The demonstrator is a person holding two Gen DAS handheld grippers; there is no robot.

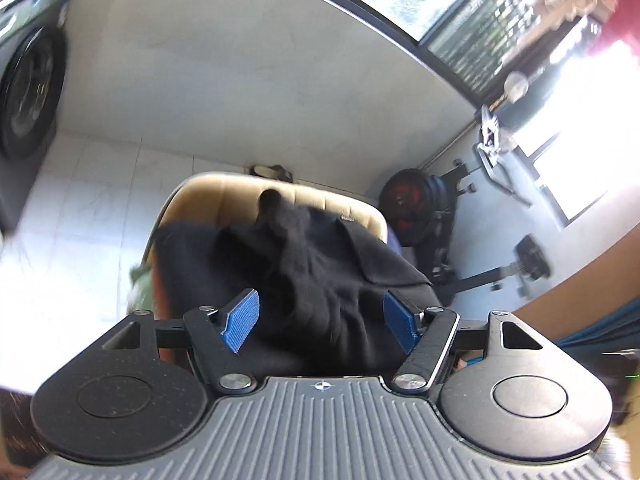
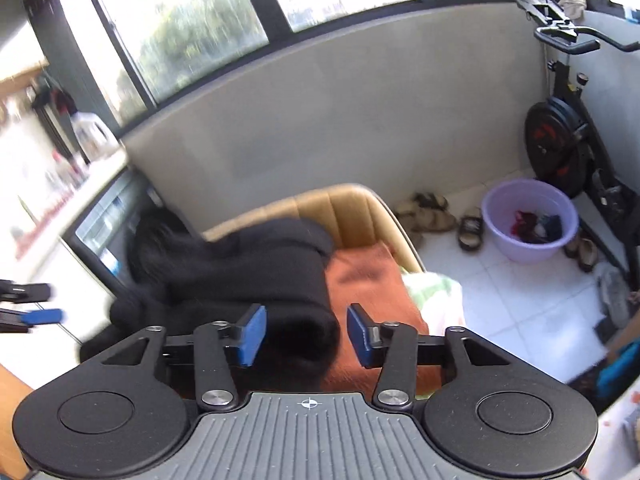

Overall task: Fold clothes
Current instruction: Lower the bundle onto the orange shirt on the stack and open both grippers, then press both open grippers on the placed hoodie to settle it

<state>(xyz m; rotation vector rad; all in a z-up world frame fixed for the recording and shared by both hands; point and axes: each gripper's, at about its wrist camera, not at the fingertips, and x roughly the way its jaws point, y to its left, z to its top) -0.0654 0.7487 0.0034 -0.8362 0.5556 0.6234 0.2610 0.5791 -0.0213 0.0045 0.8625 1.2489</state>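
A black garment [image 1: 304, 276] lies crumpled on a tan chair [image 1: 224, 188]. It also shows in the right wrist view [image 2: 256, 268], draped over the chair [image 2: 344, 204] beside an orange cloth [image 2: 372, 292]. My left gripper [image 1: 320, 320] is open above the black garment, its blue pads [image 1: 242, 318] wide apart and holding nothing. My right gripper [image 2: 306, 334] is open over the garment's near edge, empty. The left gripper's blue pad [image 2: 42, 316] shows at the left edge of the right wrist view.
A washing machine [image 1: 28, 92] stands at the left. An exercise bike [image 2: 560, 148] stands at the right, with a purple basin [image 2: 528, 220] of clothes and several sandals [image 2: 432, 208] on the white tile floor. A green-white cloth [image 2: 436, 288] lies by the orange one.
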